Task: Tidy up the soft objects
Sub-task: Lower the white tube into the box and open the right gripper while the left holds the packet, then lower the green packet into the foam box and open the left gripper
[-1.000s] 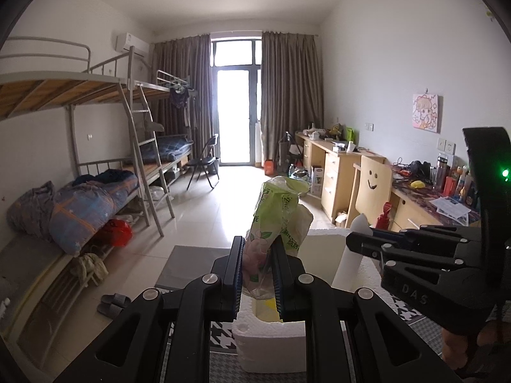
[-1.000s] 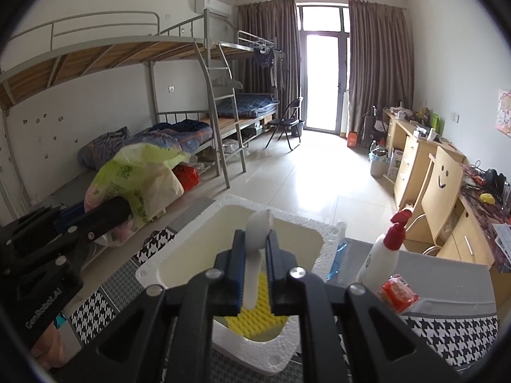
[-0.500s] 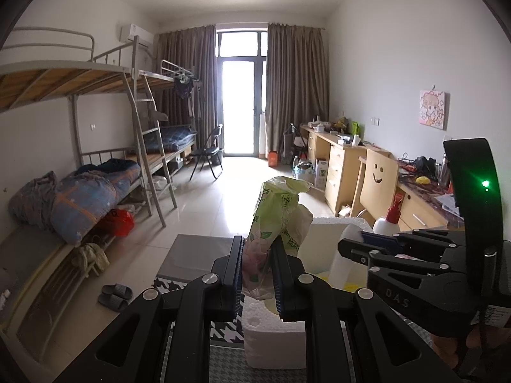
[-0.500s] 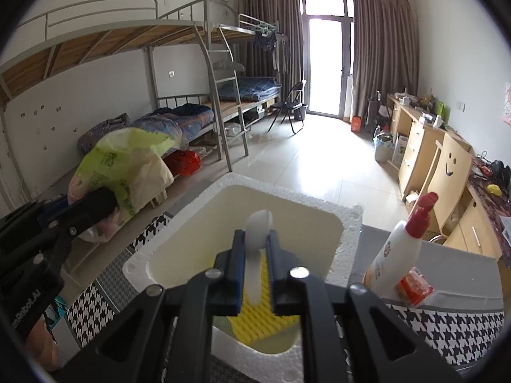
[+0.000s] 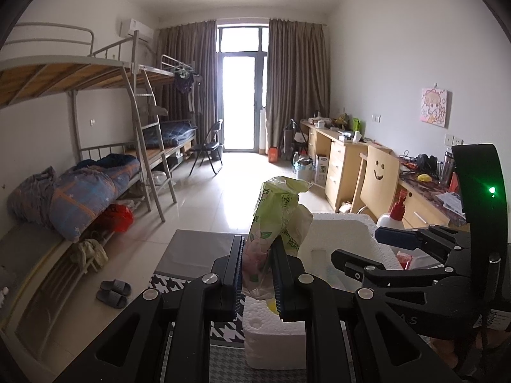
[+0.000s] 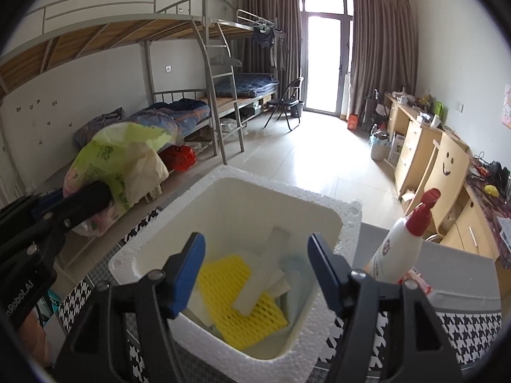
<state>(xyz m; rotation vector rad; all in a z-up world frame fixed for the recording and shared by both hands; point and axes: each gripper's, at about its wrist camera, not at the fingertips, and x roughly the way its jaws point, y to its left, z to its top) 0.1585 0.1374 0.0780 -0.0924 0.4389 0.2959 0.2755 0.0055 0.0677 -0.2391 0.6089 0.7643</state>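
Note:
My left gripper (image 5: 257, 274) is shut on a green and pink plastic bag (image 5: 278, 220), held upright just left of the white foam box (image 5: 345, 233). The bag also shows in the right wrist view (image 6: 118, 172), left of the box. My right gripper (image 6: 255, 265) is open and empty above the foam box (image 6: 281, 198). Inside the box lie a yellow mesh sponge (image 6: 223, 281), a white strip (image 6: 258, 293) on top of it, and other pale soft pieces. The right gripper also shows in the left wrist view (image 5: 367, 249), over the box.
A white spray bottle with a red cap (image 6: 402, 242) and a red packet (image 5: 404, 258) stand right of the box on a houndstooth cloth (image 6: 469, 328). Bunk beds (image 5: 95, 172) line the left wall and desks (image 5: 338, 156) the right.
My right gripper has opened and let go of the white strip, which now lies in the box. Both grippers have come closer over the box; the left still holds the bag.

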